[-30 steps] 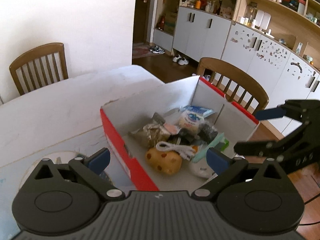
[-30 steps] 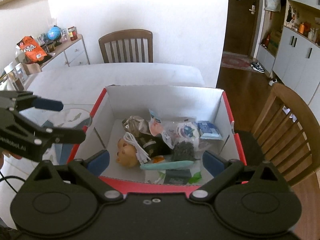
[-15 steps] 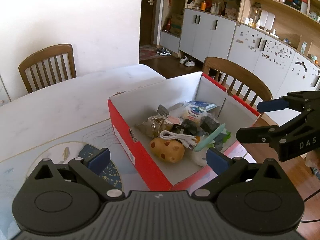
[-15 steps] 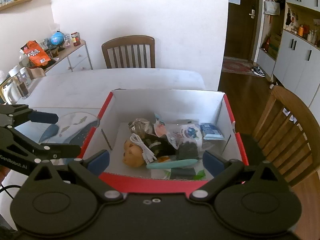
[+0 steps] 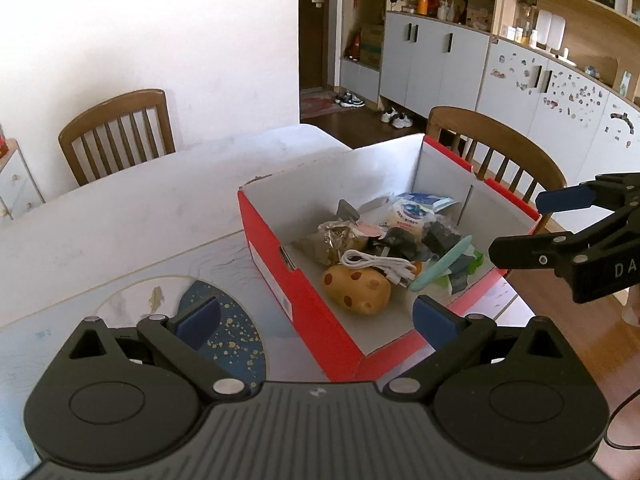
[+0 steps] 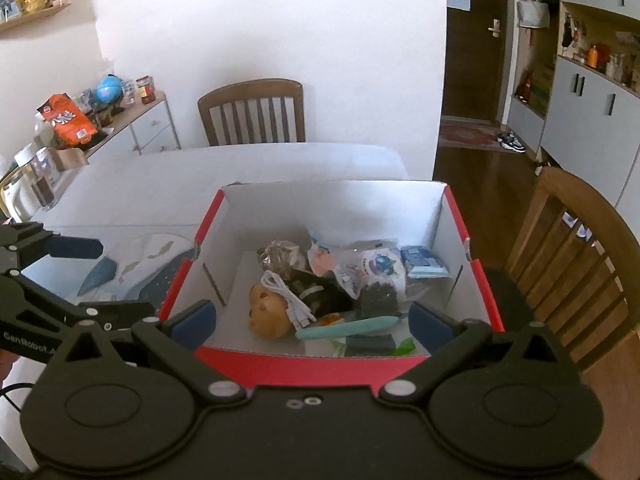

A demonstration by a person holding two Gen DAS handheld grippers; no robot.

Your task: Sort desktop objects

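Sorting looked near done: you held the left gripper (image 5: pixel 316 318) and right gripper (image 6: pixel 312 320) wide open and empty, the objects piled in the red box (image 6: pixel 288 368) at twelve o'clock, so your next move likely needed only a check for strays.

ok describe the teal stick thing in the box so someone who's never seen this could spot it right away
Find the red shoebox with white inner walls on the white table; its clutter sits in the near half. The teal stick lies flat along the near wall, just right of the spotted tan toy and the white cable. It is the only long, slim, smooth mint-coloured piece among crumpled packets.
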